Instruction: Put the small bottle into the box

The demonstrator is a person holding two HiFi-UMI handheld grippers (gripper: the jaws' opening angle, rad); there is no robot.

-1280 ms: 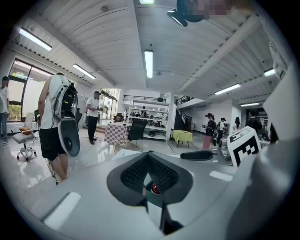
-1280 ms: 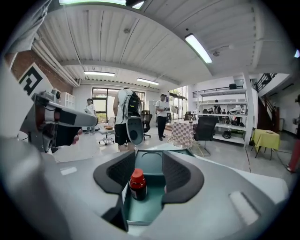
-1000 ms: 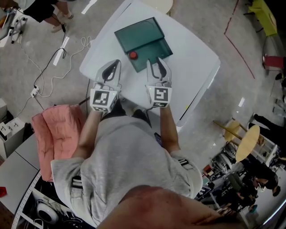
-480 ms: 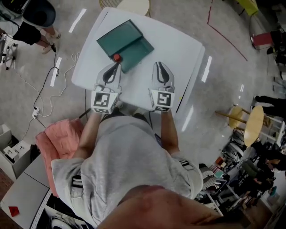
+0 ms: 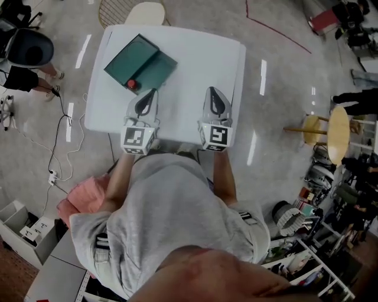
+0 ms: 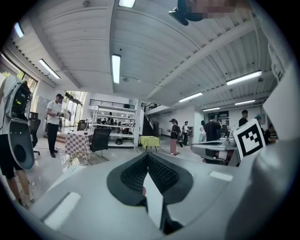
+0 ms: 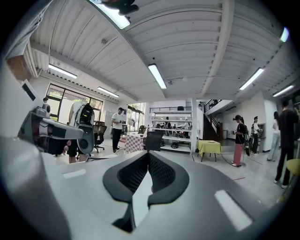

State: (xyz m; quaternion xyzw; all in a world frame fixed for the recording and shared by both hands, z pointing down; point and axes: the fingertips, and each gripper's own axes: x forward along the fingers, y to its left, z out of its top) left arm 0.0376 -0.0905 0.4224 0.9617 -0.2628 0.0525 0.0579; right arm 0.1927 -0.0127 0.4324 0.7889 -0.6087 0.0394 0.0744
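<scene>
A dark green box [image 5: 131, 58] with its lid folded open lies at the far left of the white table [image 5: 201, 59]. The small bottle [image 5: 131, 84] shows as a red spot at the box's near edge; I cannot tell whether it lies inside. My left gripper [image 5: 153, 91] is shut, its tip a little right of the bottle and apart from it. My right gripper [image 5: 211, 89] is shut over bare table, far from the box. In the gripper views, the left gripper [image 6: 147, 157] and right gripper [image 7: 149, 154] have jaws pressed together with nothing between, aimed out over the room.
A round-backed chair [image 5: 146, 12] stands beyond the table's far edge. A person [image 5: 26, 50] and floor cables [image 5: 59, 141] are at the left. A pink cloth [image 5: 82, 197] lies near left, and a round wooden table [image 5: 338, 133] stands at the right.
The right gripper, open over the box lid a second ago, has drawn back and shut. The view has swung, so the box and bottle now sit further left.
</scene>
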